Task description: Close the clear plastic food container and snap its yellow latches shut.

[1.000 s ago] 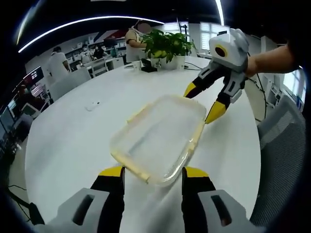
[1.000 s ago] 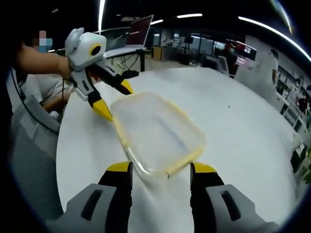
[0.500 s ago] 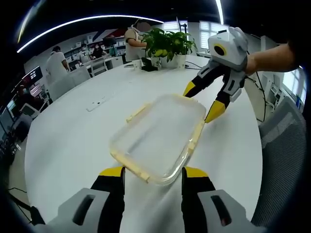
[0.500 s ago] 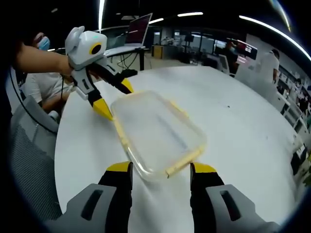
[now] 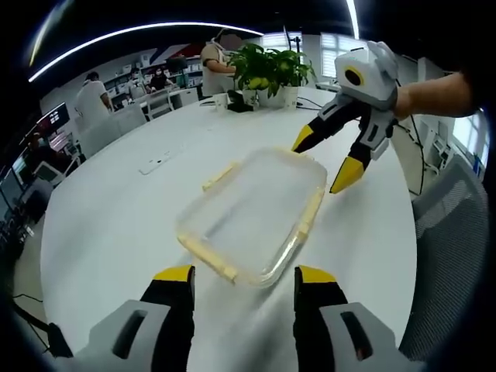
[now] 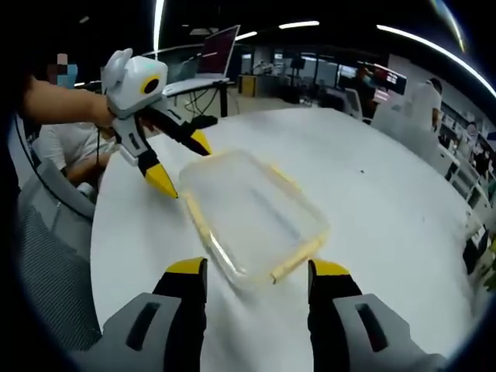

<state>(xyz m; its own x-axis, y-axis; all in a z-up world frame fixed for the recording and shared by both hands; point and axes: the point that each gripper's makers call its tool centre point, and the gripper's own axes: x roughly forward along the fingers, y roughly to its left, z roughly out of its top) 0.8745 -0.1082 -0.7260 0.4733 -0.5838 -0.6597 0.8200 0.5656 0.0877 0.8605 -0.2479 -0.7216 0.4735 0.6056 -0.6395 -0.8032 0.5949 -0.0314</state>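
Two grippers flank container (image 5: 254,216) at opposite short ends — long axis runs gripper to gripper. Left gripper (image 5: 242,279), jaws apart, just below near end mid-frame; right gripper (image 5: 324,164) likewise apart, upper right. Container on white counter (image 5: 116,217), latches (image 5: 219,177) seemingly unsnapped.

A round white table (image 5: 116,209) fills the foreground. Potted green plants (image 5: 271,74) stand at its far edge. A grey mesh chair (image 5: 449,232) sits beside it. People (image 5: 89,101) occupy background desks. A monitor (image 6: 221,48) stands behind.

Clear container (image 5: 252,217) on white table (image 5: 116,225) — between both grippers' spread jaws.
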